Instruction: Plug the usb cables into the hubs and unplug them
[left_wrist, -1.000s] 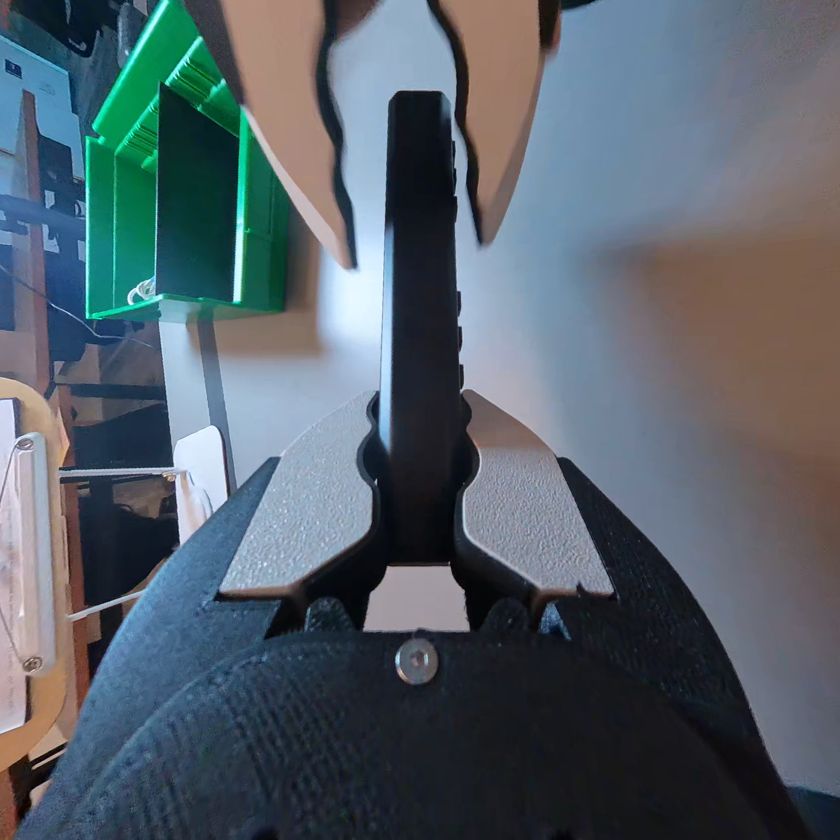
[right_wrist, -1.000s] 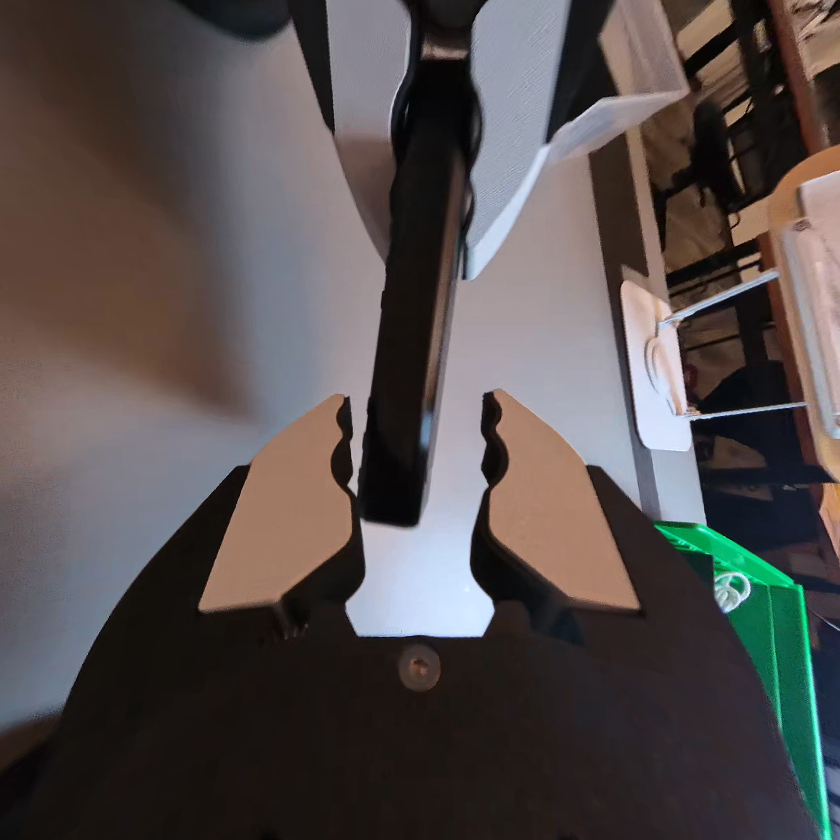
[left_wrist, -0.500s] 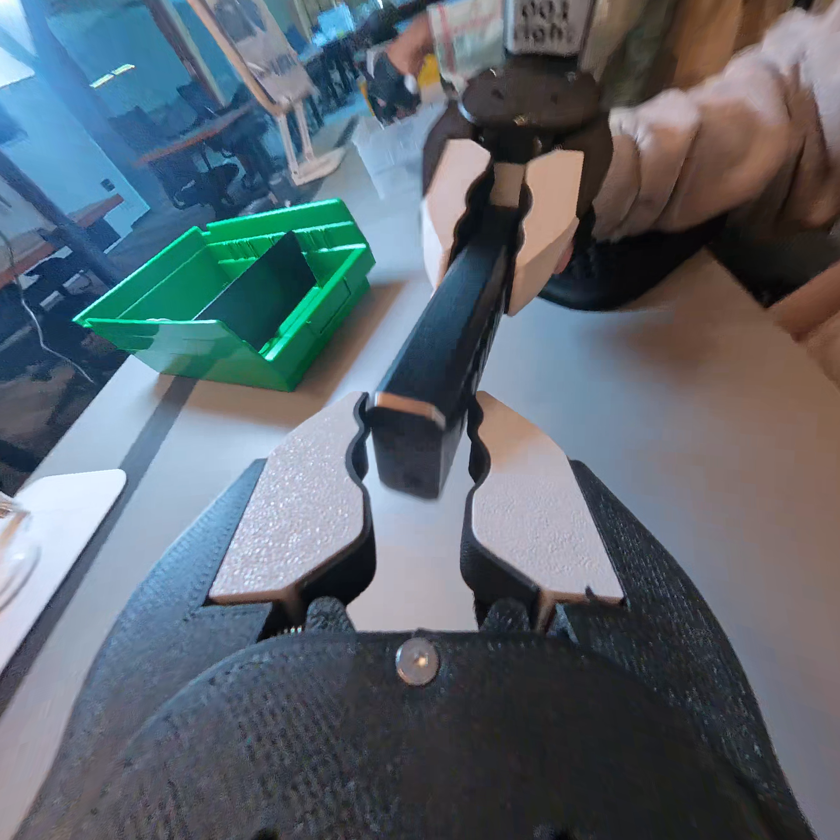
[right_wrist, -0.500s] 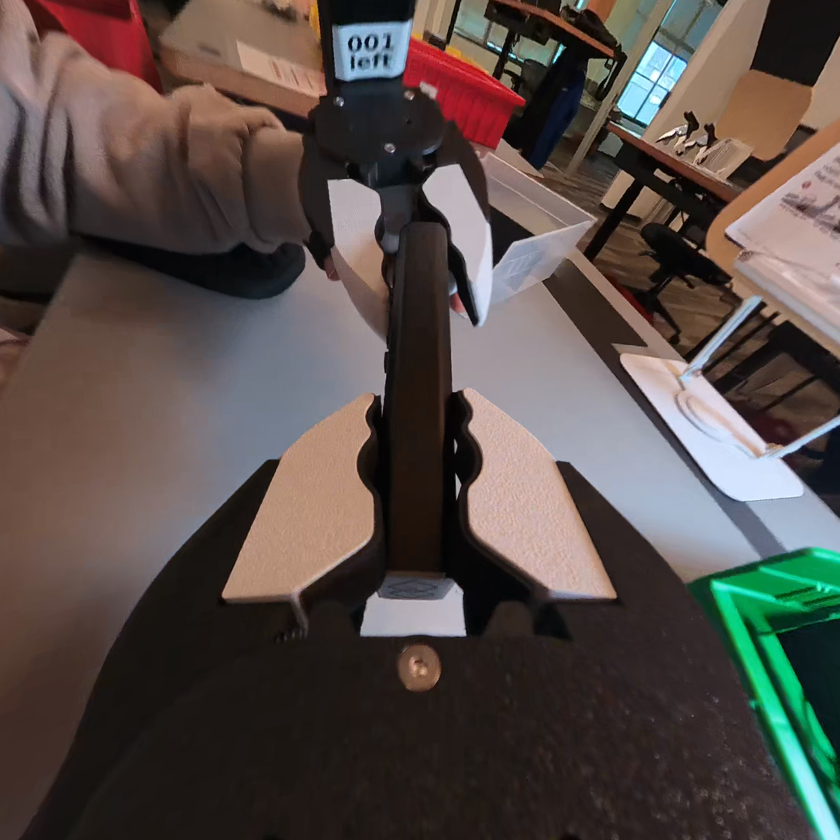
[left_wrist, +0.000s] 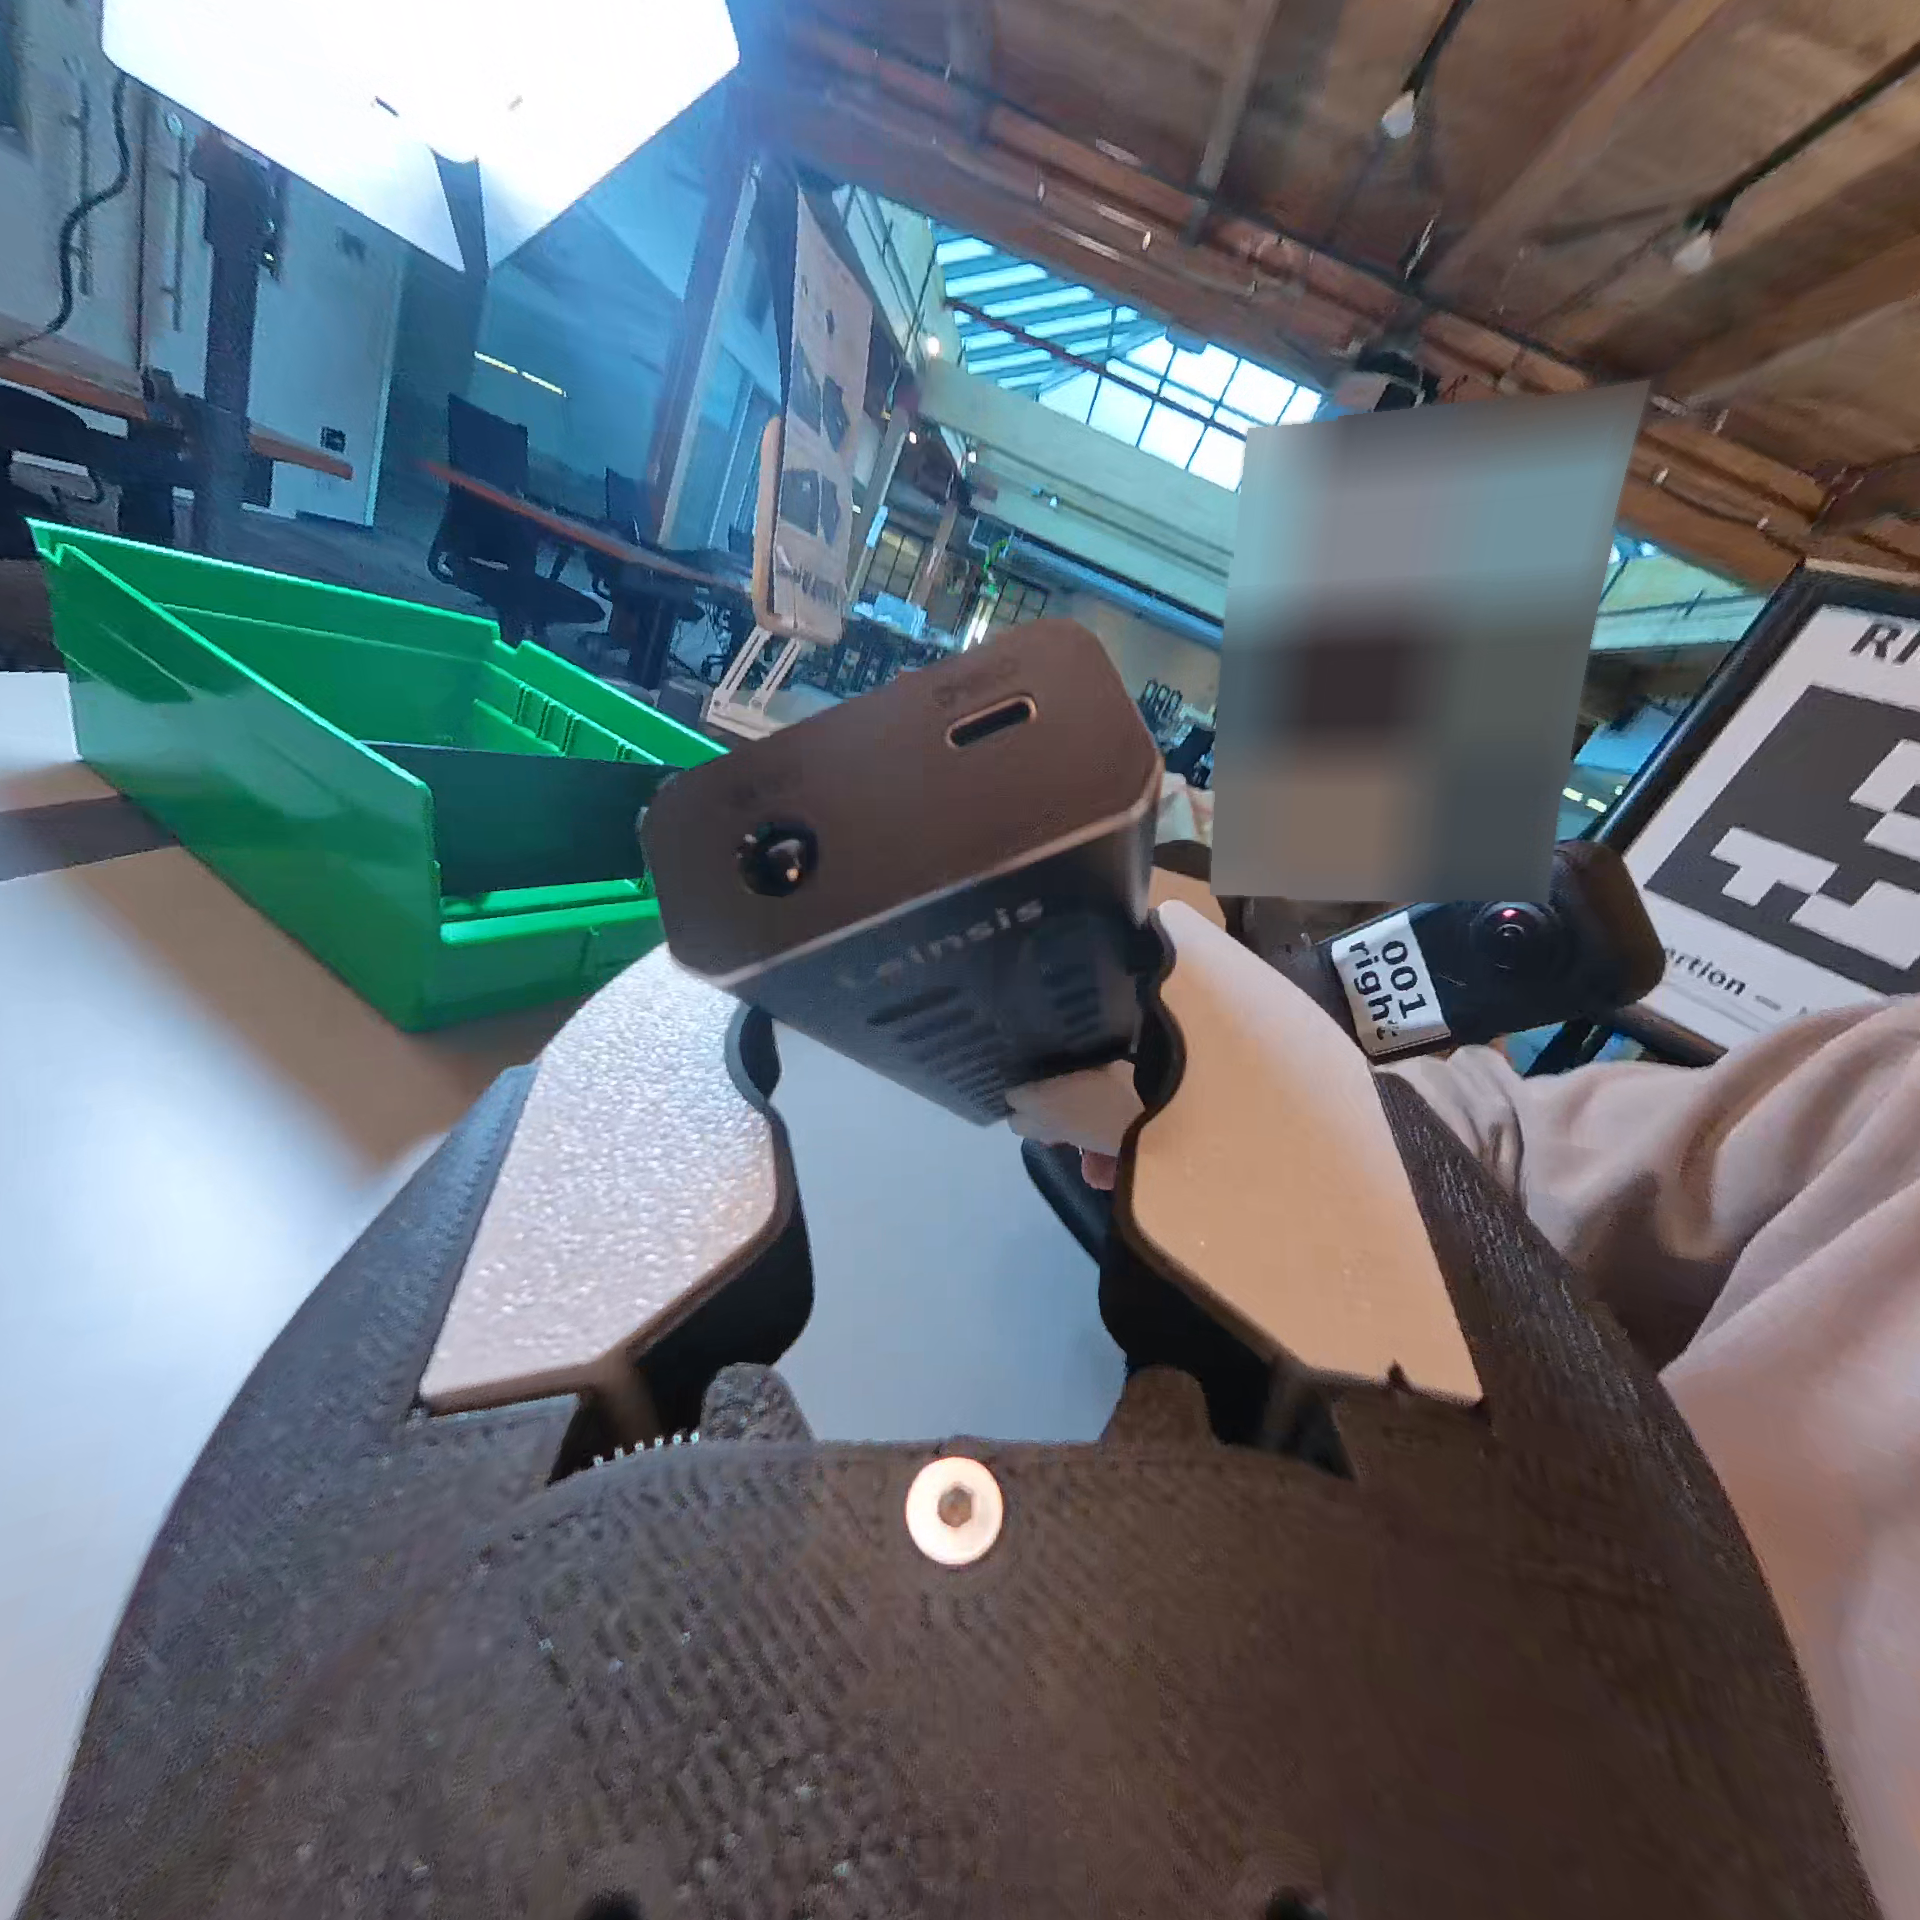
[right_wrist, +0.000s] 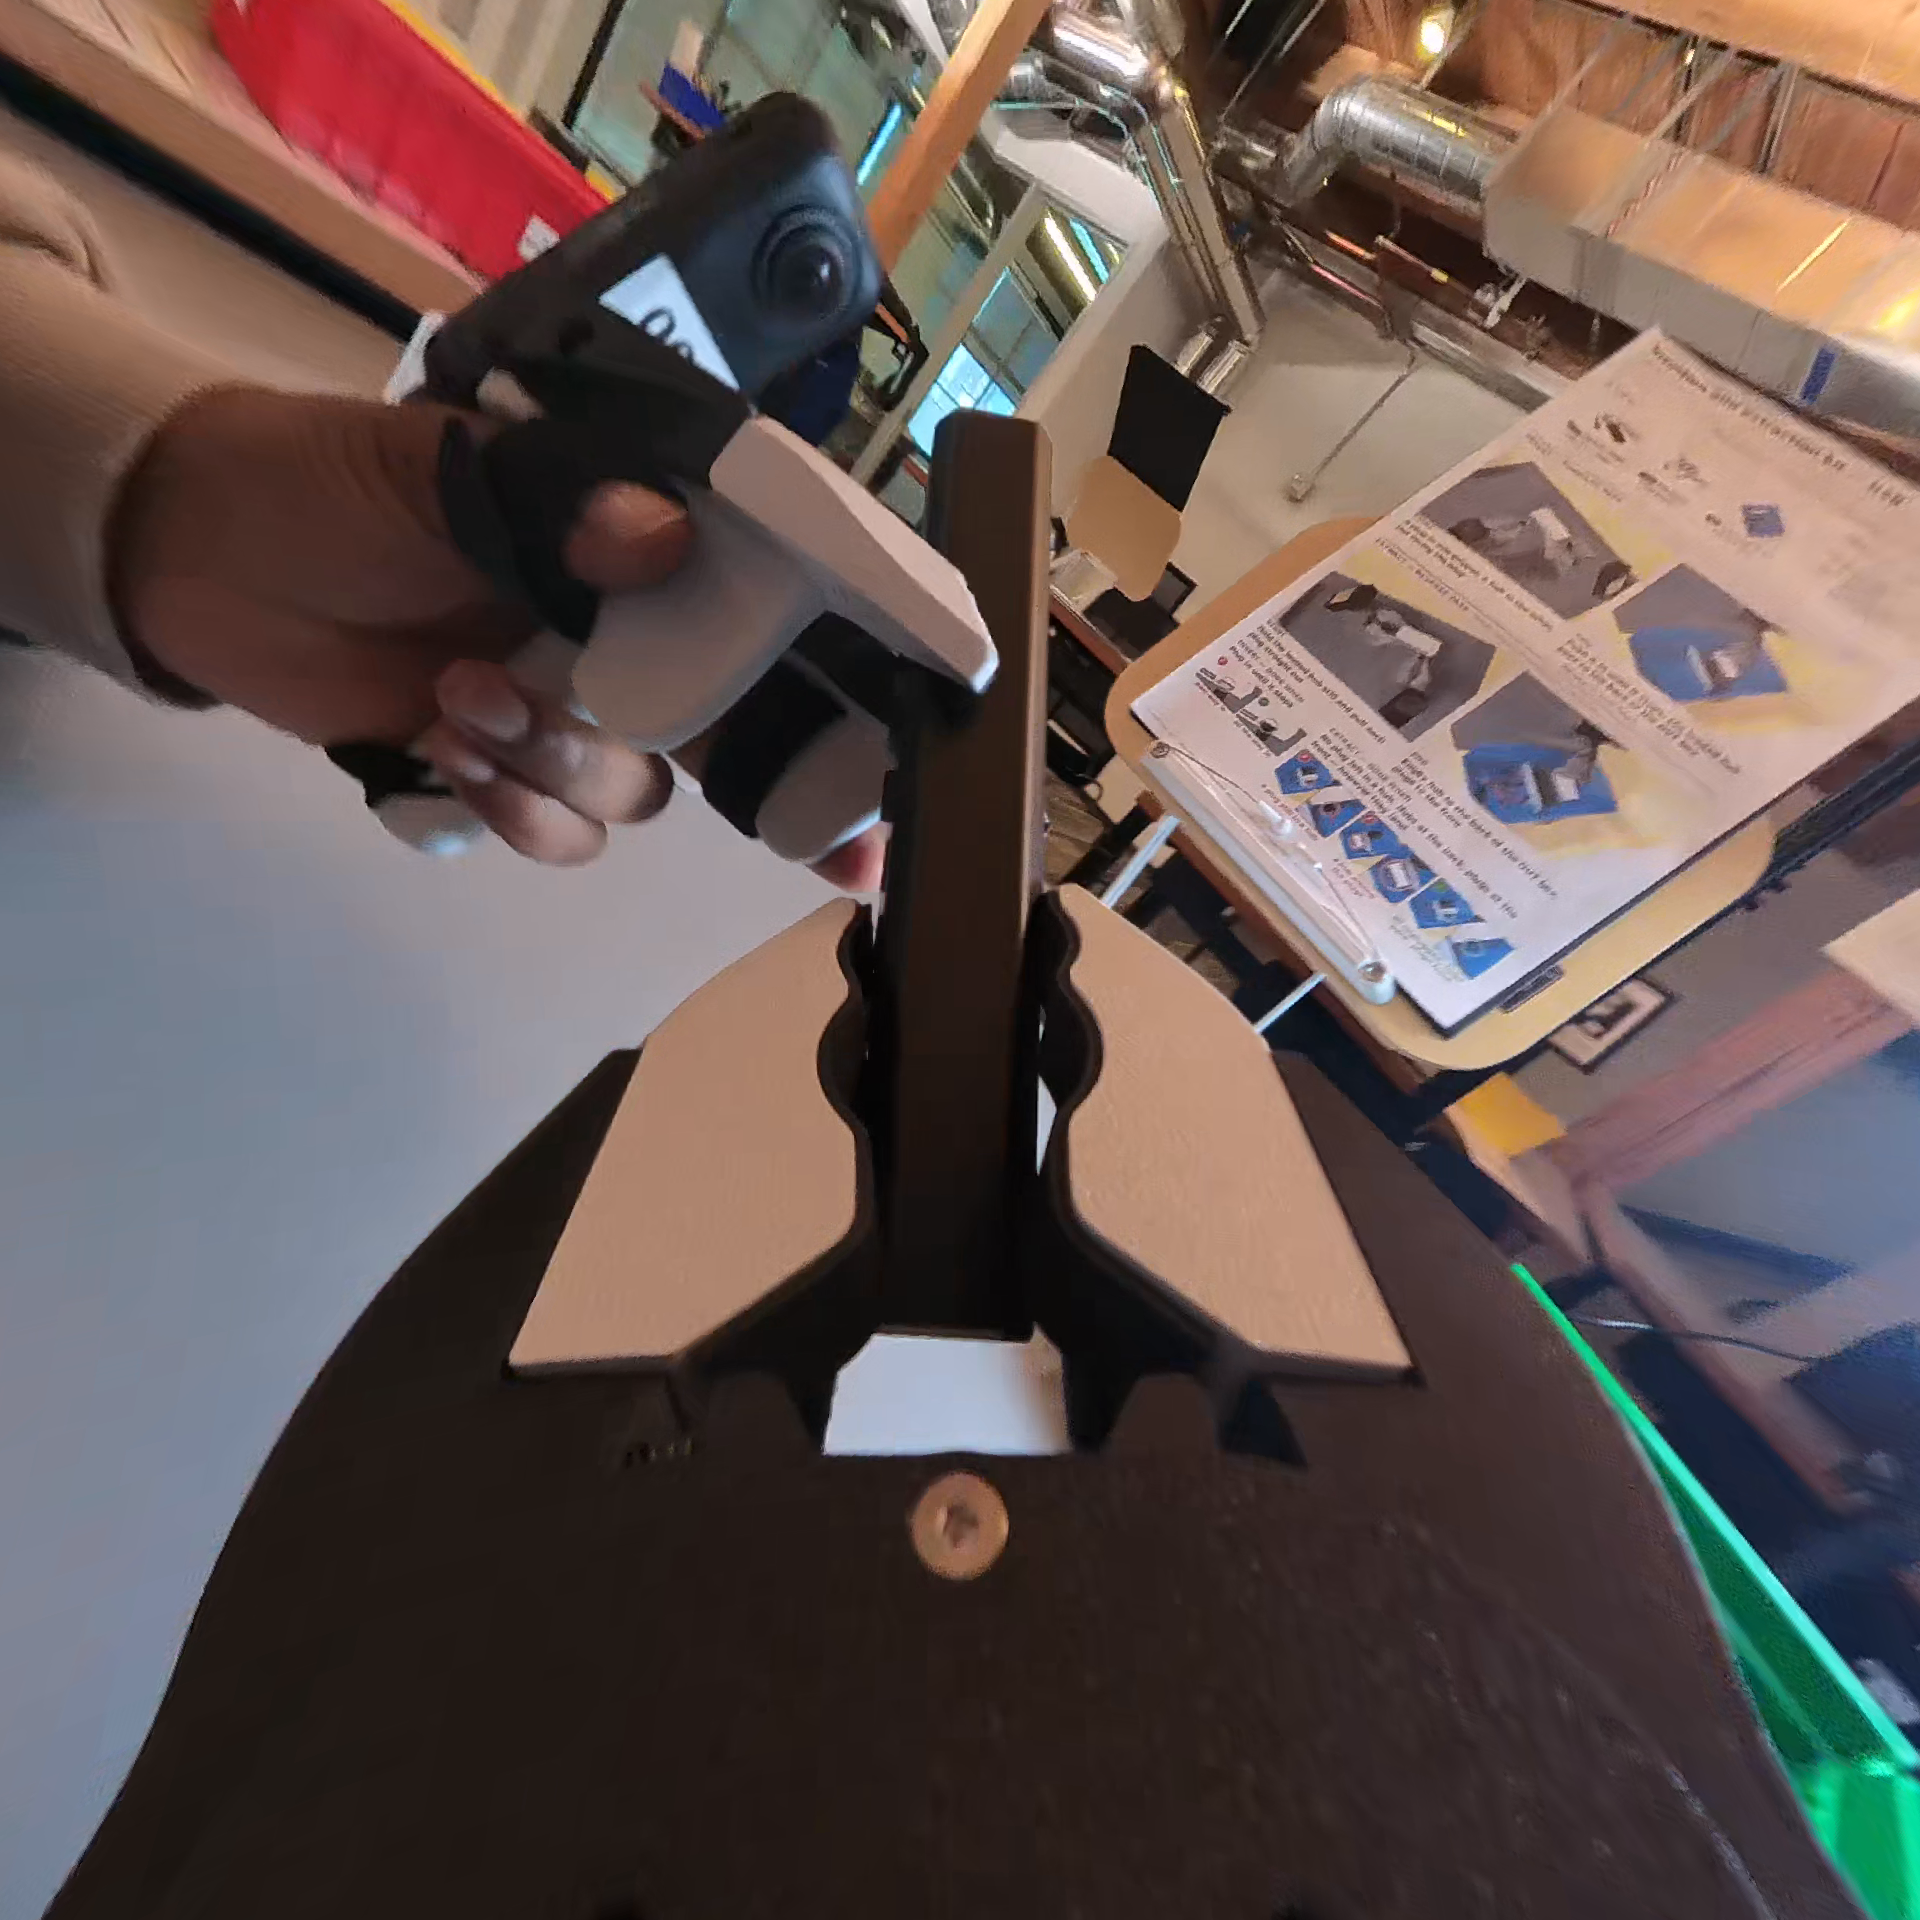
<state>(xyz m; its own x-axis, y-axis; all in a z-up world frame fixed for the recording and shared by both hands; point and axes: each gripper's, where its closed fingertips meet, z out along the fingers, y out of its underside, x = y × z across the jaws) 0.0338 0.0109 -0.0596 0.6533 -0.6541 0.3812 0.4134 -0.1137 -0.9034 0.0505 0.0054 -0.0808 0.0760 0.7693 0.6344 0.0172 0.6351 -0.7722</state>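
A black USB hub (right_wrist: 987, 623) stands upright in my right gripper (right_wrist: 956, 914), whose jaws are shut on its lower part. In the left wrist view the hub (left_wrist: 904, 862) shows its end face with two ports, lifted above the table. My left gripper (left_wrist: 951, 997) is open, and the hub hangs tilted between its tips, close against the right finger (left_wrist: 1278, 1174). In the right wrist view the left gripper's fingers (right_wrist: 831, 582) sit beside the hub's left side, held by a hand (right_wrist: 364, 582). No USB cable is in view.
A green bin (left_wrist: 260, 748) with a dark divider stands on the grey table (left_wrist: 156, 1143) to the left; its edge shows in the right wrist view (right_wrist: 1766, 1558). An instruction sheet on a stand (right_wrist: 1507, 727) is to the right. A sleeve (left_wrist: 1714, 1195) fills the right side. Left and right tips are no more than a few centimetres apart.
My right gripper closed on the hub and my left gripper let go and opened. The hub has been lifted and tilted up off the table, and both views now look upward.
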